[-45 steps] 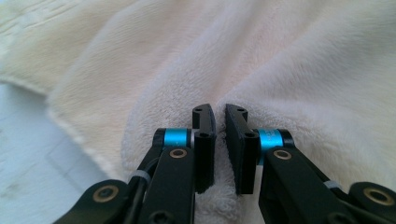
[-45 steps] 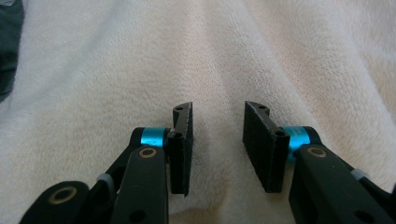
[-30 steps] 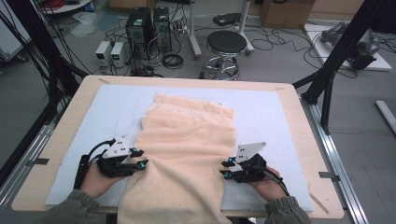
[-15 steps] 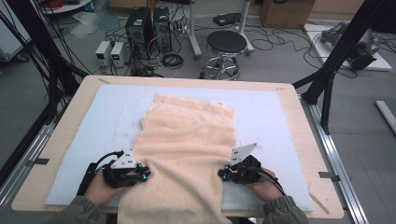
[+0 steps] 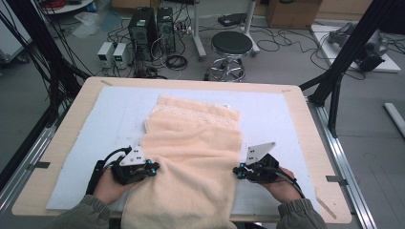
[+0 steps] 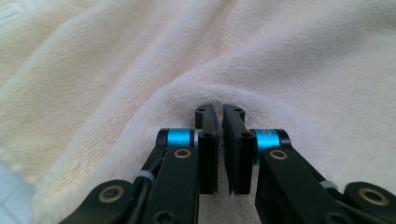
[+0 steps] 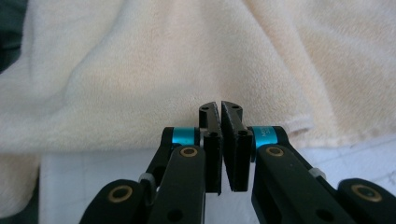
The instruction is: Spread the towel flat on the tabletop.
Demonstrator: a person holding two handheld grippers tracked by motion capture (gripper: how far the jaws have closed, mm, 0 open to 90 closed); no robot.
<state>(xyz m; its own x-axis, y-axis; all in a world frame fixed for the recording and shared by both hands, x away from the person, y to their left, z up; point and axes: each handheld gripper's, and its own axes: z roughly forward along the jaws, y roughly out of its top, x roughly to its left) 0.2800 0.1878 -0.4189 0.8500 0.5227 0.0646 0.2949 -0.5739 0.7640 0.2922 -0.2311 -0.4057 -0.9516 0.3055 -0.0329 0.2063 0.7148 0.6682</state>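
Observation:
A peach towel [image 5: 191,148] lies lengthwise down the middle of the pale blue mat [image 5: 114,109], and its near end hangs over the table's front edge. My left gripper [image 5: 155,168] is at the towel's left side edge. Its jaws have just been closing and now pinch a raised fold of towel [image 6: 280,60] at the left gripper's tips [image 6: 220,108]. My right gripper [image 5: 236,170] is at the towel's right side edge, and the right gripper's tips [image 7: 219,106] are shut on the hem of the towel [image 7: 163,60]. A hand holds each gripper.
The wooden table [image 5: 62,143] carries the mat, with bare mat on both sides of the towel. Black frame posts [image 5: 334,71] stand at the table's sides. On the floor beyond are a stool [image 5: 231,45], computer boxes [image 5: 148,24] and cables.
Both grippers have moved inward onto the towel's side edges and their jaws have closed there. The towel's edges are drawn in slightly at the grippers.

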